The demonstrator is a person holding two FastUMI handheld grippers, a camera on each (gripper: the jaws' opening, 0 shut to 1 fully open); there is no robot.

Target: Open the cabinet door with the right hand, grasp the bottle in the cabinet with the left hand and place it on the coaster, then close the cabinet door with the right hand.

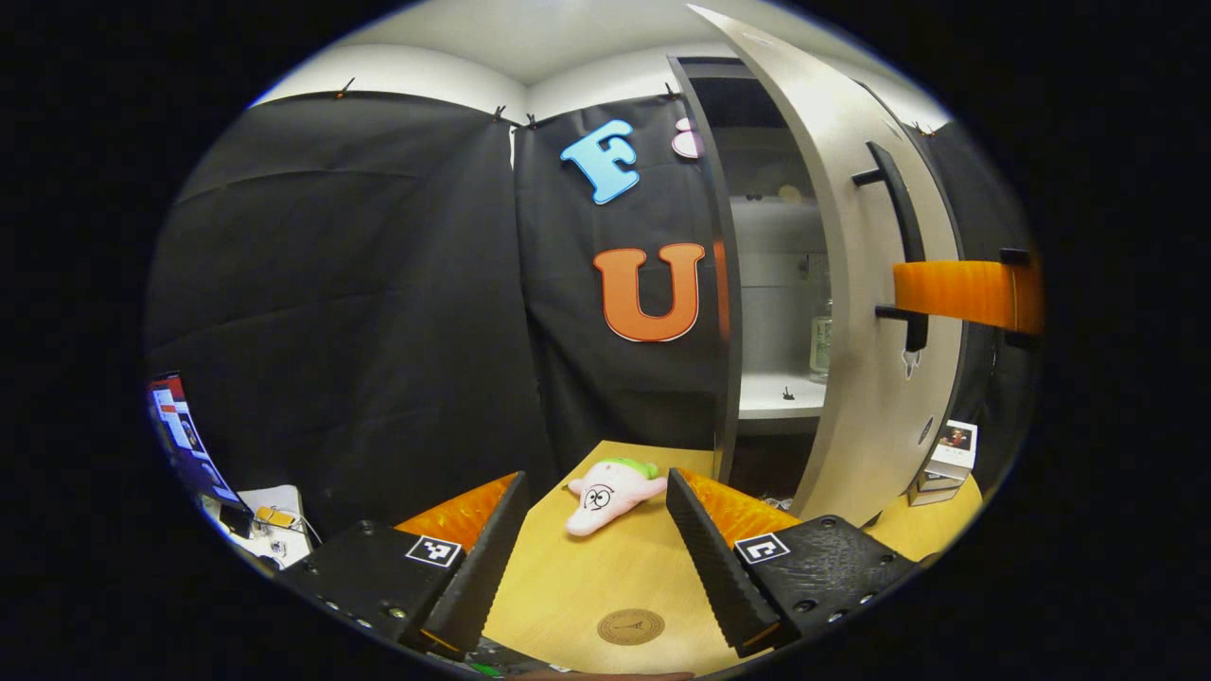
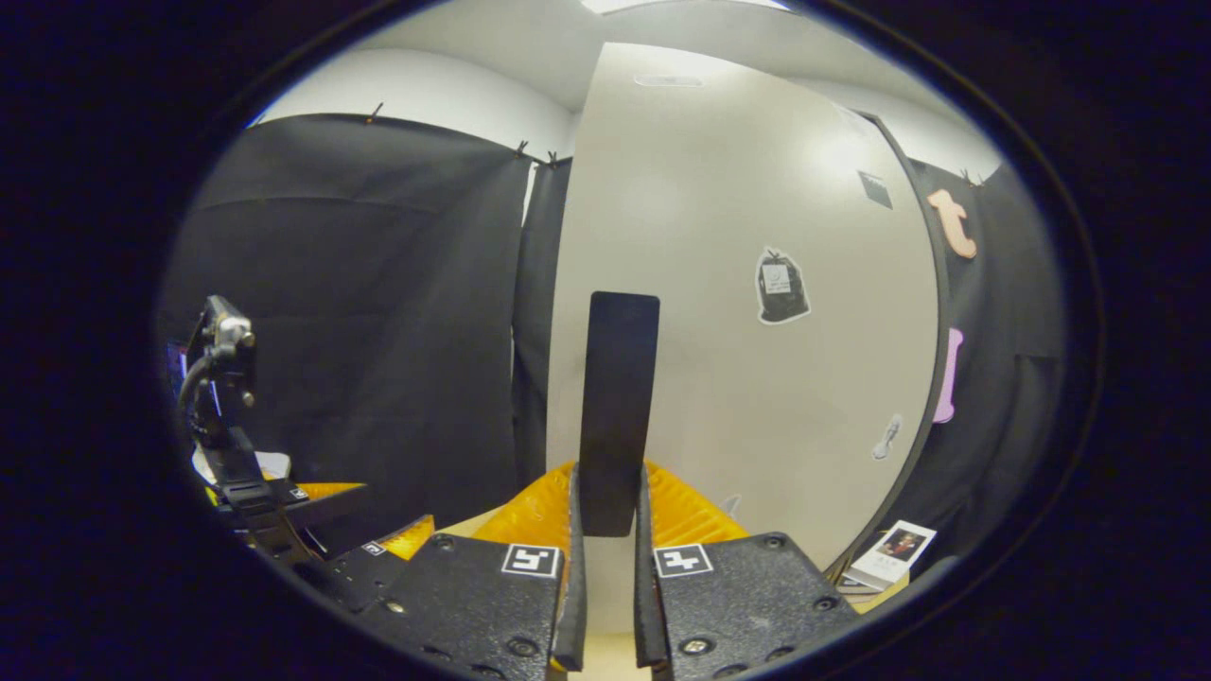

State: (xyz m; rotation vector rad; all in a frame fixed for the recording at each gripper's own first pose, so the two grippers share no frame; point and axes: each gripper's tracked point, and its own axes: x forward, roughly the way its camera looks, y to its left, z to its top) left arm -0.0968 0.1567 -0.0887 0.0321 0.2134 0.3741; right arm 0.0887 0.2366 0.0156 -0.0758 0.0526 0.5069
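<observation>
While right tongs grip the handle, cabinet (door ajar) holds a bottle.

The right hand-held gripper has its two fingers drawn close together, both pressing on the flat sides of the door handle that rises upright between them, straight ahead of its camera. The left hand-held gripper holds its fingers wide apart with nothing between them, aimed forward and slightly downward. In the right gripper view, the left hand-held gripper sits low and off to the left.
</observation>
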